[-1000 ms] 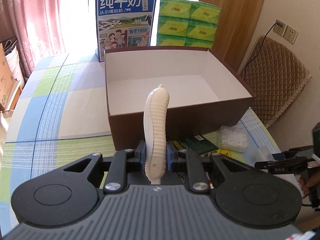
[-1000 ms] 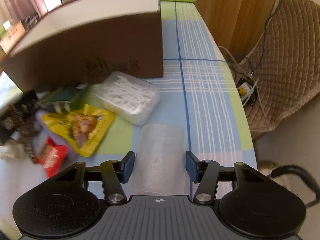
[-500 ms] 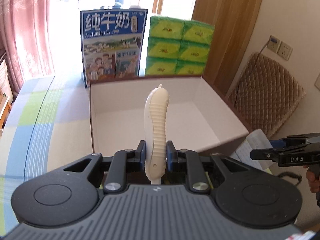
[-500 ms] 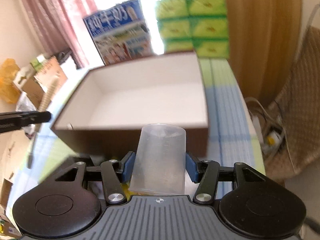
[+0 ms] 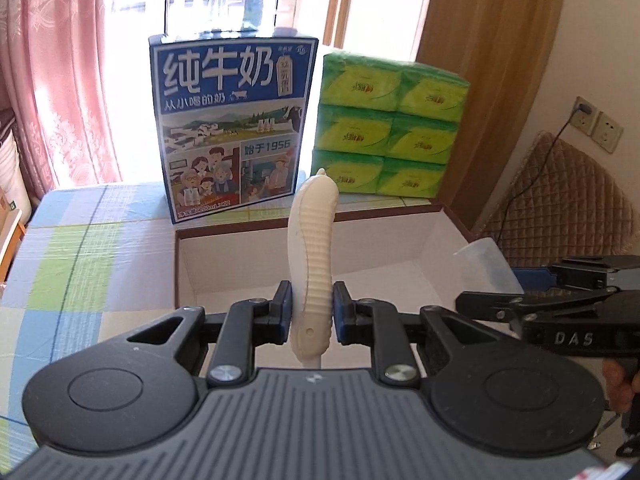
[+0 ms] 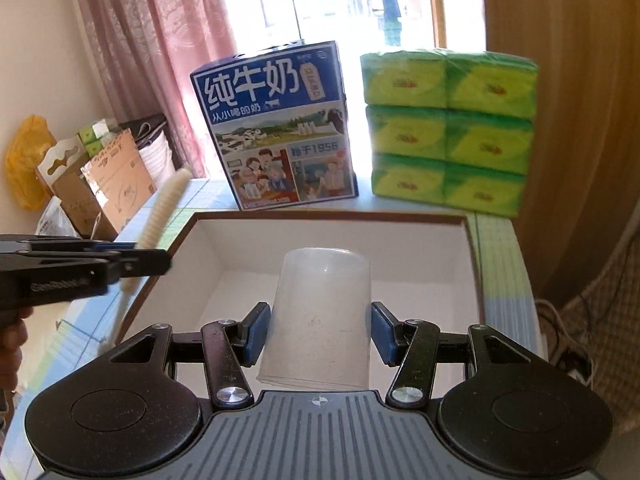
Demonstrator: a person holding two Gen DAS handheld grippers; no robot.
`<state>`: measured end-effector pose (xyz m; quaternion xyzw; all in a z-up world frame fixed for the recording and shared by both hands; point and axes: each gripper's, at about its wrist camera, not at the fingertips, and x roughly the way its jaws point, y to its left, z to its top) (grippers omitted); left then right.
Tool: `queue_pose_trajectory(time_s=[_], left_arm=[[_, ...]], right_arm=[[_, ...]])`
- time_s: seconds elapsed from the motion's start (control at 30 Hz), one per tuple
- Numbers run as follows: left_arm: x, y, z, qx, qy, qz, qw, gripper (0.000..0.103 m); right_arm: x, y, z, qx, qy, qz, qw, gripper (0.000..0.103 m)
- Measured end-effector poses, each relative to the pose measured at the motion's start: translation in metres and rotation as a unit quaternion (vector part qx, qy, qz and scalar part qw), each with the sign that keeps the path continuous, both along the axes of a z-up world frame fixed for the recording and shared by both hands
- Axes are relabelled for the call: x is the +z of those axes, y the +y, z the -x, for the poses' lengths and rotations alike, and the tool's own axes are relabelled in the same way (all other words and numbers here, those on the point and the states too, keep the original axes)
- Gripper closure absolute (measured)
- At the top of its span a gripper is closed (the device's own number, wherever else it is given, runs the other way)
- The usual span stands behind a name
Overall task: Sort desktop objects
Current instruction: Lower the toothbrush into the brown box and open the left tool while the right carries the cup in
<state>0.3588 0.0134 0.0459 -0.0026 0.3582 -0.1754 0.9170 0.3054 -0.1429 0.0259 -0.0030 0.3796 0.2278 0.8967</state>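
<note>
My left gripper [image 5: 310, 312] is shut on a cream ribbed handle [image 5: 313, 256] that stands upright between its fingers, above the near edge of the open brown box [image 5: 224, 232]. My right gripper [image 6: 320, 336] is shut on a clear plastic cup [image 6: 322, 312], held over the box's white inside [image 6: 420, 292]. In the left wrist view the right gripper [image 5: 486, 300] and cup [image 5: 486, 262] come in from the right over the box. In the right wrist view the left gripper [image 6: 160, 258] with the handle [image 6: 166, 208] sits at the left, by the box's left wall.
A blue milk carton box [image 5: 234, 128] and stacked green tissue packs [image 5: 388, 128] stand behind the brown box on the checked tablecloth [image 5: 80, 264]. A quilted chair [image 5: 560, 208] is at the right, pink curtains [image 5: 52, 80] and cardboard boxes [image 6: 108, 184] at the left.
Both grippers rose and moved forward over the box, each keeping its hold. The right gripper lifted the cup off the table and away from the snack packets, which are out of view now.
</note>
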Motion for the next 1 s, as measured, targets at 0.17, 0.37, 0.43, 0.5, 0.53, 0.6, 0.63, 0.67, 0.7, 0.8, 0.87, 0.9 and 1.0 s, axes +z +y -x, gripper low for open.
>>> queue_pose_trajectory(time_s=[0.17,0.37,0.43,0.5,0.53,0.6,0.63,0.67,0.7,0.8,0.87,0.9,1.0], left_arm=[[-0.026,-0.010,-0.027,0.008,0.040,-0.005,0.9991,0.086],[-0.059,-0.017,-0.044,0.017,0.089,-0.017,0.9958,0.086],[-0.067,-0.019,-0.048,0.017,0.100,-0.024,0.9945,0.086],[-0.076,-0.022,-0.051,0.015,0.115,-0.029,0.9929,0.086],[-0.079,-0.023,-0.052,0.015,0.122,-0.031,0.9919,0.086],[-0.087,-0.025,-0.055,0.015,0.139,-0.036,0.9896,0.086],[-0.091,-0.026,-0.056,0.014,0.146,-0.040,0.9884,0.086],[-0.093,-0.027,-0.057,0.014,0.152,-0.043,0.9873,0.086],[-0.097,-0.027,-0.057,0.015,0.157,-0.047,0.9863,0.086],[-0.103,-0.028,-0.058,0.014,0.169,-0.052,0.9842,0.086],[-0.106,-0.028,-0.057,0.015,0.176,-0.055,0.9827,0.086],[-0.106,-0.028,-0.057,0.015,0.178,-0.056,0.9822,0.086],[-0.109,-0.027,-0.057,0.021,0.185,-0.062,0.9807,0.086]], right_arm=[[-0.024,0.012,-0.023,0.002,0.027,0.021,0.999,0.052],[-0.059,0.024,-0.037,0.011,0.065,0.057,0.996,0.052],[-0.069,0.025,-0.039,0.013,0.077,0.068,0.995,0.052],[-0.078,0.025,-0.041,0.014,0.087,0.076,0.993,0.052],[-0.082,0.025,-0.042,0.015,0.093,0.081,0.992,0.052],[-0.089,0.025,-0.044,0.016,0.101,0.090,0.991,0.052],[-0.092,0.026,-0.045,0.017,0.104,0.093,0.990,0.052],[-0.094,0.026,-0.046,0.018,0.108,0.096,0.989,0.052],[-0.096,0.025,-0.046,0.018,0.111,0.098,0.989,0.052],[-0.100,0.025,-0.047,0.019,0.115,0.102,0.988,0.052],[-0.101,0.025,-0.047,0.019,0.117,0.104,0.988,0.052],[-0.102,0.026,-0.047,0.019,0.118,0.104,0.987,0.052],[-0.104,0.026,-0.047,0.020,0.123,0.106,0.987,0.052]])
